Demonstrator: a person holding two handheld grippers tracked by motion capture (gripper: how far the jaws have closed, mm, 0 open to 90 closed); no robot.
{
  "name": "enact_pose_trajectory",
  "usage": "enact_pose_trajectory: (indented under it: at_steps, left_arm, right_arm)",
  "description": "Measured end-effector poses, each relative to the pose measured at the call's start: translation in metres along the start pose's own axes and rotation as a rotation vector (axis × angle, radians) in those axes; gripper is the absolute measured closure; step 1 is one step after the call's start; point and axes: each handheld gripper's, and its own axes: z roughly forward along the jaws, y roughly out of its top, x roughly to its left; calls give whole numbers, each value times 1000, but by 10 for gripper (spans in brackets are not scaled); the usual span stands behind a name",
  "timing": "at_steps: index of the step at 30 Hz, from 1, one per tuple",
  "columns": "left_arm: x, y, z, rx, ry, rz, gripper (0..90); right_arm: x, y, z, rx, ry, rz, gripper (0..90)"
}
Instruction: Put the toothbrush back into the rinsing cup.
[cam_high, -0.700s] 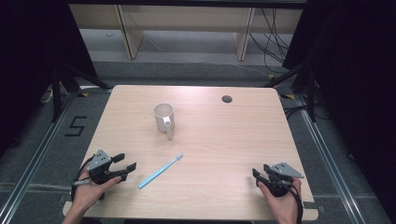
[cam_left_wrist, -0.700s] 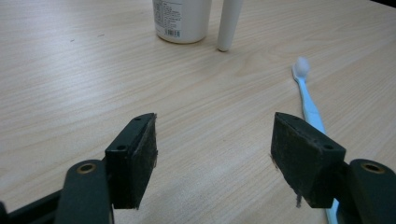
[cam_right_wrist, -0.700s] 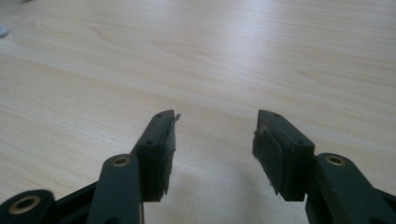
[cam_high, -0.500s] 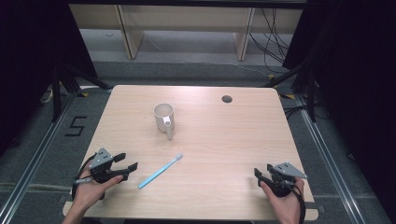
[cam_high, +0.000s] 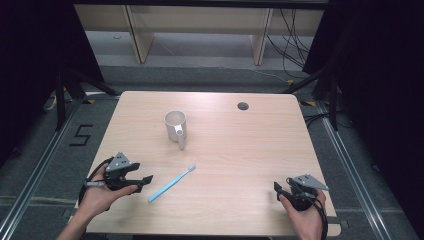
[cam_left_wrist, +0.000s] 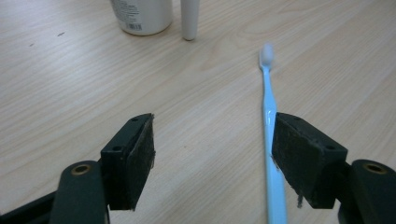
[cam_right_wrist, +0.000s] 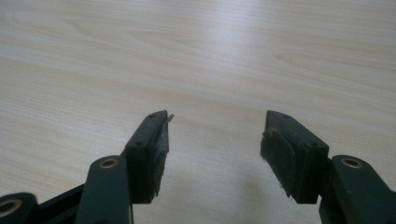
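The work surface is a pale wooden table in a dark-curtained bay, with shelving and loose cables behind it.

Your left gripper stands with its jaws wide apart and nothing between them. The toothbrush lies flat on the table, its blue handle running just along the inner face of your right-hand jaw, its bristle head well ahead of the jaw tips. The mug stands farther ahead, apart from the brush.

Your right gripper also has its jaws spread, holding nothing, above bare wood.

Risks: the handle sits off-centre in your left jaws. Closing from here is likely to push it sideways across the table or pinch only its edge, so that it rolls or flips out. A flat, thin handle also invites the jaw tips to scrape the wood.

Hard to make out: the bristle head is blurred; the handle's near end is cut off below the jaw; the mug's upper part is out of frame in the left gripper view.
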Motion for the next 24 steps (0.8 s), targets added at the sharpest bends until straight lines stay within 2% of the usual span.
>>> enact_pose_trajectory:
  at_steps: [1, 2, 3, 4, 5, 6, 11, 12, 13, 14, 16, 19, 20, 22, 24]
  left_arm:
    - [-1, 2, 1, 5, -6, 0, 295]
    - [-1, 2, 1, 5, -6, 0, 295]
    - [-2, 7, 3, 29, -12, 9, 295]
    - [-3, 9, 4, 41, -14, 19, 296]
    - [-4, 11, 5, 49, -10, 27, 301]
    - [-4, 14, 5, 70, -10, 46, 307]
    - [-10, 27, 8, 140, -32, 72, 320]
    - [-11, 29, 9, 152, -36, 71, 321]
    - [-12, 31, 11, 165, -38, 69, 321]
    - [-12, 32, 12, 181, -44, 78, 322]
    - [-14, 37, 15, 236, -59, 96, 325]
    - [-16, 42, 21, 286, -79, 102, 329]
    - [-17, 44, 22, 315, -90, 94, 329]
    - [-19, 47, 28, 339, -95, 107, 331]
    - [-20, 50, 32, 384, -106, 120, 330]
  right_arm:
    - [-2, 0, 3, -22, 24, -14, 419]
    - [-2, 1, 1, -3, 10, -18, 420]
    - [-2, 2, 1, -6, -6, -34, 422]
    - [-2, 2, 1, -8, -1, -31, 423]
    - [1, 2, 0, -1, 9, 5, 426]
    - [-1, 2, 0, -7, 7, -32, 425]
    - [0, 3, 0, -12, 3, -30, 429]
    - [2, 3, -1, -1, 12, -4, 429]
    - [0, 3, -1, -12, 7, -39, 429]
    - [0, 4, -1, -13, 9, -39, 429]
    - [2, 4, -1, -5, 30, -9, 429]
    - [0, 6, -1, -7, 11, -43, 428]
    - [0, 6, -2, -7, 12, -43, 428]
    - [0, 6, -2, -10, 13, -43, 428]
    - [0, 6, -2, -11, 15, -41, 428]
